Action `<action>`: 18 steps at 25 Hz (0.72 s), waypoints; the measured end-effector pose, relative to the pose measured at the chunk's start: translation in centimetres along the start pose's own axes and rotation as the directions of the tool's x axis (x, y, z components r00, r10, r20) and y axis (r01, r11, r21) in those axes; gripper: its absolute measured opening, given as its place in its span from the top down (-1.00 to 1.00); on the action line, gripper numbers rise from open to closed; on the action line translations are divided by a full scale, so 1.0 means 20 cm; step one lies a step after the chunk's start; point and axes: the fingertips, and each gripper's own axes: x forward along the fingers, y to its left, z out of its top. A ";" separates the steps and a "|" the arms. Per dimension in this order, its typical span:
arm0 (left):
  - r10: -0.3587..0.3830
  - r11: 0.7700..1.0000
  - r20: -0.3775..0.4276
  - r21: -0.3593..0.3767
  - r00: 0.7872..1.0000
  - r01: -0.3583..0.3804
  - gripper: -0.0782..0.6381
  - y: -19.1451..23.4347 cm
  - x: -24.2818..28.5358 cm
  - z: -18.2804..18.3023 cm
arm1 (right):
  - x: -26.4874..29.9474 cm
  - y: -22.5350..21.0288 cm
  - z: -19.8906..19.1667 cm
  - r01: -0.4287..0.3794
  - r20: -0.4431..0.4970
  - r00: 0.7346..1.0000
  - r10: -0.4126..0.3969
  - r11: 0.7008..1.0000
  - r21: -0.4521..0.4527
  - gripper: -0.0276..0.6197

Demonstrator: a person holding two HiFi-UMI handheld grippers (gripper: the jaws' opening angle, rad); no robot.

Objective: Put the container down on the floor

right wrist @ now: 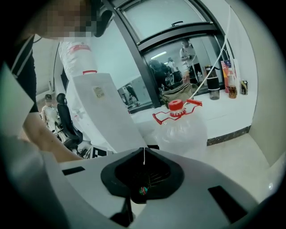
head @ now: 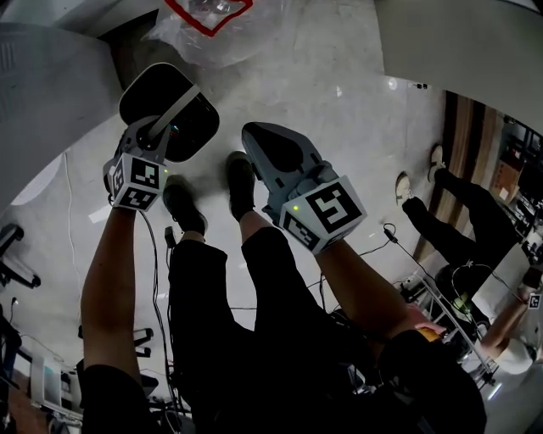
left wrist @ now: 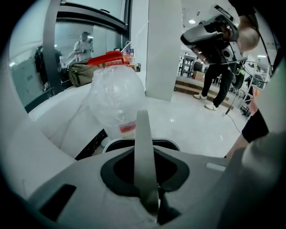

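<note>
Black oval container with a white rim (head: 170, 106) (left wrist: 139, 142) is hanging by its flat grey handle (head: 174, 113) (left wrist: 143, 147) over the glossy pale floor (head: 339, 102). Can't tell if its base is touching down. Left tool (head: 159, 129) (left wrist: 148, 197) is clamping that handle, jaws closed on the strip. Clear plastic jug with a red cap (head: 208, 25) (left wrist: 116, 98) (right wrist: 181, 129) is sitting near the container at 12 o'clock. Right tool (head: 265, 140) (right wrist: 144, 155) is hovering at the container's 3 o'clock, jaws pressed together on nothing. Black shoes (head: 182, 203) are standing at 6 o'clock.
</note>
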 end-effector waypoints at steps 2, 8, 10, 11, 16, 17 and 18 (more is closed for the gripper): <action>0.005 1.000 -0.004 -0.006 1.000 -0.005 0.61 0.00 0.01 0.00 | 0.01 0.01 -0.02 -0.006 -0.007 1.000 0.006 1.000 0.002 0.89; 0.040 0.999 -0.026 0.016 0.999 -0.039 0.61 0.01 0.00 -0.01 | 0.01 0.07 -0.03 -0.042 -0.016 0.999 0.042 0.999 -0.020 0.88; 0.052 0.999 -0.032 0.006 0.998 -0.051 0.61 0.02 0.00 -0.01 | 0.01 0.08 -0.04 -0.044 -0.022 0.999 0.044 0.999 -0.021 0.89; 0.053 0.999 -0.034 0.002 0.998 -0.053 0.60 0.02 0.01 -0.01 | 0.00 0.07 -0.04 -0.043 -0.024 0.999 0.042 0.999 -0.020 0.89; 0.061 0.998 -0.047 -0.008 0.997 -0.061 0.33 0.00 0.01 -0.03 | -0.02 0.08 -0.05 -0.044 -0.028 0.999 0.043 0.999 -0.023 0.89; 0.067 0.998 -0.049 -0.018 0.997 -0.068 0.31 0.01 0.00 -0.03 | -0.02 0.09 -0.05 -0.046 -0.030 0.999 0.045 0.999 -0.022 0.89; 0.072 0.997 -0.053 -0.029 0.996 -0.074 0.29 0.01 0.00 -0.04 | -0.03 0.09 -0.06 -0.047 -0.031 0.998 0.046 0.999 -0.023 0.88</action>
